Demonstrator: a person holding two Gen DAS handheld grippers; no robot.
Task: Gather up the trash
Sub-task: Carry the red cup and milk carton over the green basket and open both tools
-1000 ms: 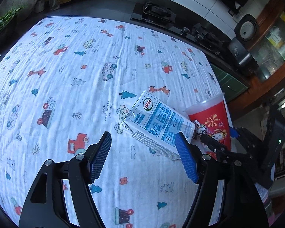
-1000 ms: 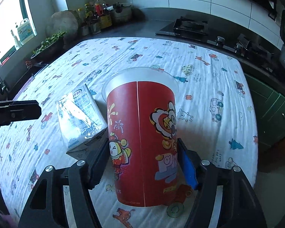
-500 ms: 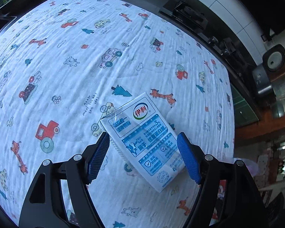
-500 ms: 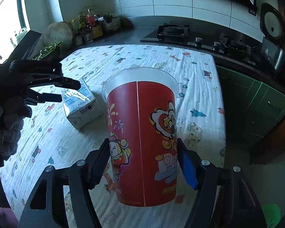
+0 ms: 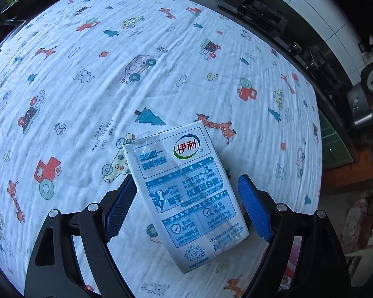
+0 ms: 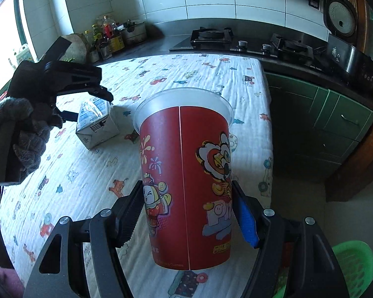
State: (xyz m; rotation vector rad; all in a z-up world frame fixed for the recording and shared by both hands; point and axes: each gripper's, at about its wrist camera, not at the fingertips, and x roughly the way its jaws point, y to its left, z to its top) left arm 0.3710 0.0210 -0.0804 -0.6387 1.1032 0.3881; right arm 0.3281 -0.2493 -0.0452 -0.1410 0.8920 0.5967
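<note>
A white and blue milk carton [image 5: 186, 193] lies on the cartoon-print tablecloth [image 5: 112, 74]. My left gripper [image 5: 186, 206] is open and straddles the carton, its blue pads on either side and apart from it. The carton [image 6: 97, 121] and the left gripper [image 6: 87, 92] over it also show in the right wrist view. My right gripper [image 6: 186, 211] is shut on a red paper cup [image 6: 186, 181] with a white rim and holds it upright, lifted off the table near its right edge.
A green basket [image 6: 355, 263] stands on the floor at the lower right. A gas stove [image 6: 236, 39], a rice cooker [image 6: 343, 17] and bottles [image 6: 107, 34] line the counter behind the table. Green cabinets [image 6: 323, 124] stand to the right.
My left gripper has moved down and forward over the carton, which now sits between the fingers. My right gripper has lifted the cup and carried it back towards the table's right edge.
</note>
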